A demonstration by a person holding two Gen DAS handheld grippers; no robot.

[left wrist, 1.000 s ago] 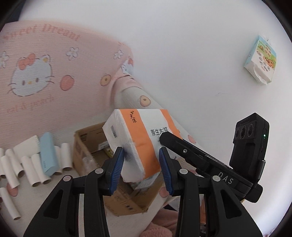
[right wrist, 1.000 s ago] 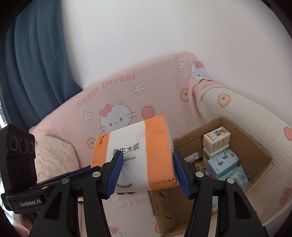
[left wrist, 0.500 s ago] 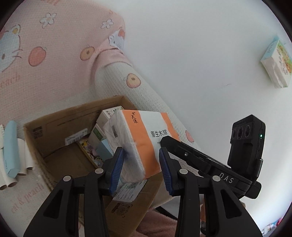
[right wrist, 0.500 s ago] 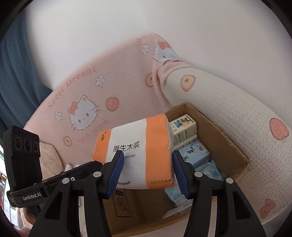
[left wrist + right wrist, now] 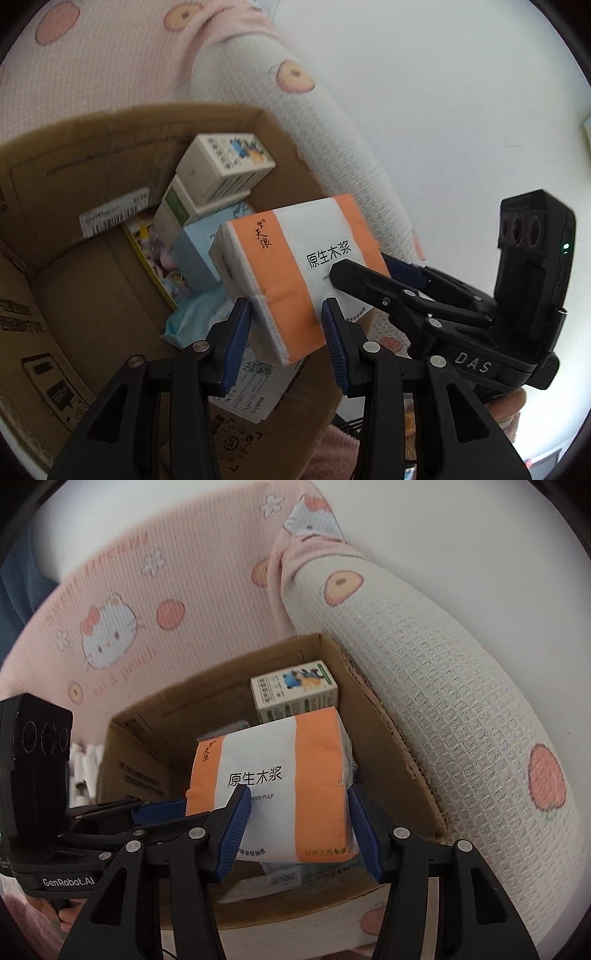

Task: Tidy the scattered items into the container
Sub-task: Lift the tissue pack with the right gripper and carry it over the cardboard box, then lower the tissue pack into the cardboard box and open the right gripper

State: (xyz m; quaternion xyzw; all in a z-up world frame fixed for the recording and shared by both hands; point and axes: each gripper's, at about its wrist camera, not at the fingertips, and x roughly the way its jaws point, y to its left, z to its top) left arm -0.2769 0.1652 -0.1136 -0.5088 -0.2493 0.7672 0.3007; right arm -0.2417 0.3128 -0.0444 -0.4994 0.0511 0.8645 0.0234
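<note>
The orange-and-white tissue pack [image 5: 295, 273] hangs over the open cardboard box [image 5: 55, 280], tilted, one end lower toward the box's inside; both tongs grasp it at once; the left tongs [image 5: 286, 334] clamp its near corner between blue pads [image 5: 236, 332], and the right tongs [image 5: 295, 830] pinch its lower edge across the width, their pads [image 5: 232, 834] pressed to either side of the printed face [image 5: 255, 775]; each pair of tongs shows in the other's view, coming in from the side. Beneath and behind the pack, inside the box, sit a white carton with a cartoon print [image 5: 293, 690], a pale blue pack [image 5: 195, 251] and a crumpled teal wrapper [image 5: 192, 317]; the box rests on a pink sofa [image 5: 122, 590], against its white waffle-knit armrest [image 5: 443, 686].
</note>
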